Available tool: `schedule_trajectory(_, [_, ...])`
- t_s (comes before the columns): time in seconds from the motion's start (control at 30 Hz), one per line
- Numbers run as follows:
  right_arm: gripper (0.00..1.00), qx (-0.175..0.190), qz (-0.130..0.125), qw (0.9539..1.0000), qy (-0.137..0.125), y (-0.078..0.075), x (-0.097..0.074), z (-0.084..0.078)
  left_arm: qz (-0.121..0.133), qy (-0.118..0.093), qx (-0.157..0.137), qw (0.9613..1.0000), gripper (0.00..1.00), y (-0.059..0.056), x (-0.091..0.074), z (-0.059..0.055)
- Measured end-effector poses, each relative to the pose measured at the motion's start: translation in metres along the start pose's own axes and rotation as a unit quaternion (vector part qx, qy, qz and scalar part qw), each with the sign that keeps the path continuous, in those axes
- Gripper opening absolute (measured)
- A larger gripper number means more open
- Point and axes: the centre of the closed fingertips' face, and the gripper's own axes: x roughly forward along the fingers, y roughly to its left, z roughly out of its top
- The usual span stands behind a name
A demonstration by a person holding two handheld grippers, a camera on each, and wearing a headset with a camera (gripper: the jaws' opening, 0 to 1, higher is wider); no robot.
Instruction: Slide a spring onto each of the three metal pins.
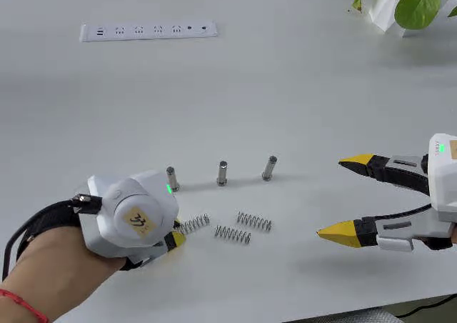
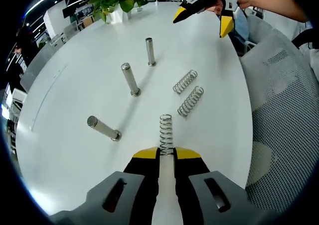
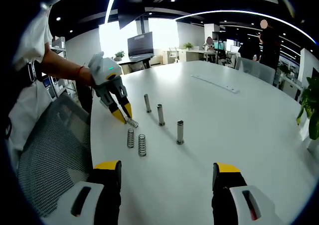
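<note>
Three metal pins stand upright in a row on the white table: left pin (image 1: pixel 171 179), middle pin (image 1: pixel 222 173), right pin (image 1: pixel 269 168). In front of them lie three springs. My left gripper (image 1: pixel 176 237) is shut on the near end of the left spring (image 1: pixel 194 224), which rests on the table and points between the pins (image 2: pixel 165 130). The other two springs (image 1: pixel 232 234) (image 1: pixel 254 221) lie loose beside it. My right gripper (image 1: pixel 346 196) hovers open to the right of the pins with nothing between its jaws (image 3: pixel 167 168).
A white power strip (image 1: pixel 148 31) lies at the back left. A potted plant (image 1: pixel 407 1) stands at the back right corner. The table's front edge runs close below the grippers, and a mesh chair (image 2: pixel 279 85) stands beyond it.
</note>
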Motion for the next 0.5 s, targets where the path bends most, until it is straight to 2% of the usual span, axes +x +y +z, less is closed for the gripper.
schedule_trajectory(0.5, [0.72, 0.005, 0.000, 1.0000, 0.001, 0.0021, 0.0003, -0.0033, -0.005, 0.005, -0.001, 1.0000, 0.07, -0.0012, 0.0009, -0.0002])
